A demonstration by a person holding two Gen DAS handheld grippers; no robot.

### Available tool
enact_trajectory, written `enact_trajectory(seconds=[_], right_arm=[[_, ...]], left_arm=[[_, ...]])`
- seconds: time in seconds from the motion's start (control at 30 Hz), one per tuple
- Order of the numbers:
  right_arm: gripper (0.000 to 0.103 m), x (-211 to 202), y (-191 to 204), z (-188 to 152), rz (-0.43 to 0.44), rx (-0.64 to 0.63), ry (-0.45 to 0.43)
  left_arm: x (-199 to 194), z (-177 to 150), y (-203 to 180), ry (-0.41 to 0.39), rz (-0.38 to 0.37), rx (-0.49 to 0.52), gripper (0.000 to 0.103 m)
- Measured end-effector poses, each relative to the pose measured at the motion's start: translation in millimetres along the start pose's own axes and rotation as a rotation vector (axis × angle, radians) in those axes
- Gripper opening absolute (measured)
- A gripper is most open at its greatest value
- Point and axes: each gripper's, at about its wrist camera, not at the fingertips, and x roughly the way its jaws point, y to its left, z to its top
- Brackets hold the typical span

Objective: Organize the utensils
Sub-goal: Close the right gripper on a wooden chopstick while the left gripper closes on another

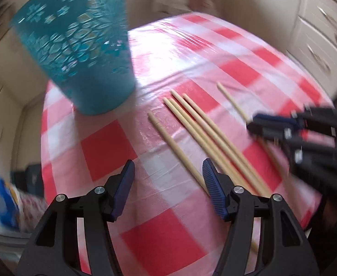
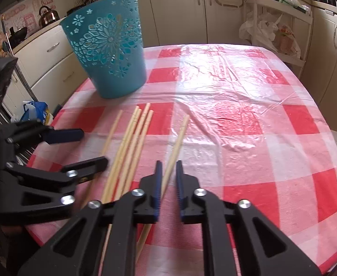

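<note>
Right claw [image 2: 168,168], nearest the lens in the right wrist view: jaws drawn in to a narrow gap with one chopstick [image 2: 176,142] running up between them. Whether the blue pads actually press on the stick cannot be told; a sliver of gap shows on at least one side. That chopstick lies apart from the others, its far tip pointing toward the middle of the table [image 2: 272,151].

Left claw [image 1: 168,172]: jaws stand well apart, nothing between the pads. Its right fingertip [image 1: 211,177] sits just over the near end of a single chopstick [image 1: 175,147]; contact cannot be confirmed. The left wrist view is motion-blurred.

Remaining chopsticks [image 2: 131,138]: a bundle of about three or four, lying side by side and touching, between the two claws, roughly parallel and angled toward the far edge. One more stick lies just left of the bundle. All near ends reach close to the near edge of the table.

Teal basket [image 2: 108,57]: perforated with flower cut-outs, upright, open top, at the far left corner of the table, well apart from the sticks. No utensil can be seen inside it.

Table covering: red-and-white check cloth [image 1: 104,151] under clear, wrinkled plastic film.

Background: cream cabinets [image 2: 177,11] behind the table; a kettle [image 2: 47,15] on the counter at far left.
</note>
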Motion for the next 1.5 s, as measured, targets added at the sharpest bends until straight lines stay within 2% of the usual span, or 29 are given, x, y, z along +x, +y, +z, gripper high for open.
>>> enact_trajectory(seconds=[0.07,0.13,0.27,0.37,0.4,0.43,0.5,0.53,0.63,0.7,0.77,0.8,0.87,0.93,1.03,1.2,1.27,1.3,1.33,1.4,1.43,1.5], right_arm=[[0.011,3,-4,5,0.012,0.019,0.012],[0.012,8,-5,11,0.013,0.018,0.022],[0.013,14,-1,17,0.004,-0.017,0.026],[0.009,16,1,19,-0.001,-0.050,0.024],[0.009,16,1,19,0.011,-0.058,0.027],[0.009,16,1,18,0.026,-0.062,0.032],[0.008,16,1,18,0.058,-0.070,0.041],[0.008,16,1,19,0.070,-0.077,0.050],[0.009,18,3,22,0.071,-0.081,0.065],[0.010,20,4,24,0.067,-0.091,0.072],[0.010,21,7,26,0.055,-0.111,0.077],[0.010,22,8,26,0.051,-0.118,0.079],[0.009,22,11,26,0.037,-0.144,0.082],[0.009,22,16,25,0.014,-0.173,0.078],[0.009,19,20,23,-0.004,-0.194,0.085],[0.009,16,28,17,-0.049,-0.235,0.069],[0.009,14,29,13,-0.055,-0.225,0.050],[0.007,12,24,12,-0.024,-0.180,0.048],[0.006,10,19,9,0.017,-0.130,0.048],[0.006,-4,-1,3,0.151,0.025,0.005],[0.006,-8,-7,1,0.180,0.060,-0.011],[0.006,-22,-17,-4,0.274,0.146,-0.074]], left_arm=[[0,3,9,0.032,-0.017,0.002,0.058],[2,6,17,0.039,0.007,-0.036,0.058],[10,11,31,0.023,0.003,-0.160,0.058],[14,16,33,-0.005,0.030,-0.200,0.057],[14,16,33,-0.017,0.039,-0.208,0.046],[14,17,33,-0.026,0.035,-0.207,0.029],[12,16,30,-0.024,0.003,-0.181,0.009],[11,15,28,-0.019,-0.010,-0.162,0.007],[9,14,27,0.000,-0.025,-0.133,0.006],[12,19,25,0.015,-0.008,-0.132,0.008],[13,21,27,0.033,0.033,-0.134,0.023],[15,22,28,0.038,0.045,-0.139,0.036],[17,22,31,0.039,0.044,-0.151,0.039],[18,22,32,0.037,0.035,-0.153,0.035],[15,21,25,0.033,0.025,-0.123,0.018],[14,19,15,0.012,0.076,-0.105,0.017],[11,17,9,-0.008,0.073,-0.095,0.005],[10,16,8,-0.012,0.077,-0.103,0.005],[7,13,8,-0.021,0.048,-0.133,0.005],[-3,6,10,-0.058,0.032,-0.177,0.005],[-9,2,12,-0.074,0.029,-0.188,0.005],[-32,-9,18,-0.154,-0.018,-0.242,0.005]])
